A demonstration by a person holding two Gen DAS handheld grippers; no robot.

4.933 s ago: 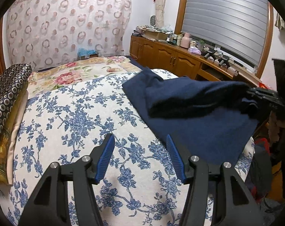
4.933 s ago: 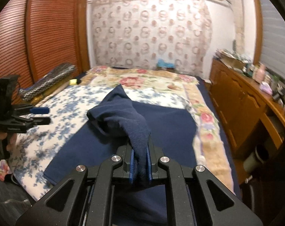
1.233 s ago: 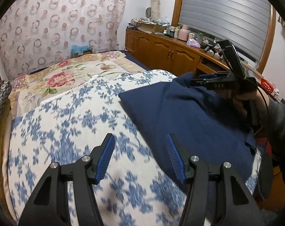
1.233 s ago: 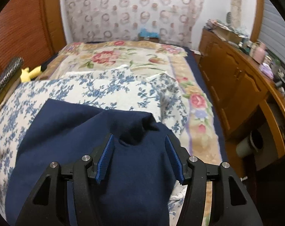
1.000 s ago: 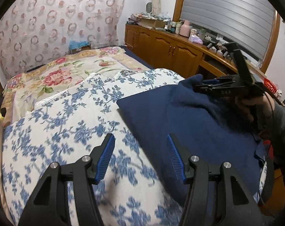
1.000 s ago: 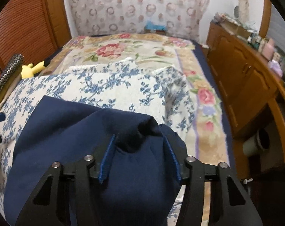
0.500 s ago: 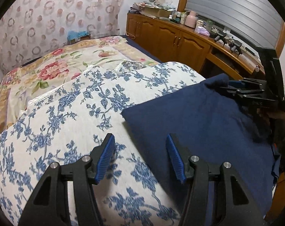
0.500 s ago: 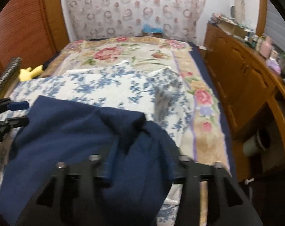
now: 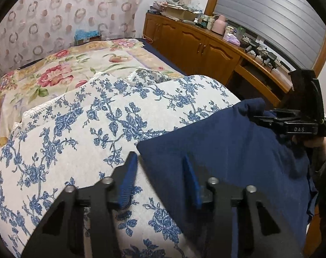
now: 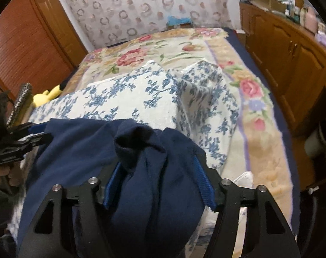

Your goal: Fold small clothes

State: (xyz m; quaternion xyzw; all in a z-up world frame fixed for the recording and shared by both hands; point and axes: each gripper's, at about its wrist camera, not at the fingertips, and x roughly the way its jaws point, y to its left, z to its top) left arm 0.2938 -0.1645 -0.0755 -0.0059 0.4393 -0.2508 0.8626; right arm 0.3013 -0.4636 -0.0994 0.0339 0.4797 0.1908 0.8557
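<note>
Where navy garment (image 9: 223, 150) drapes floral quilt (image 9: 81, 129), wooden cabinets (image 9: 197, 49) beyond.

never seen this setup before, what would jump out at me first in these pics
The navy blue garment stands out, spread over the near right part of the blue-flowered white bedspread. The right gripper has a bunched fold of it between its open fingers, while the left gripper straddles the garment's left edge, also open. Behind, a rose-patterned blanket covers the far end of the bed.
</note>
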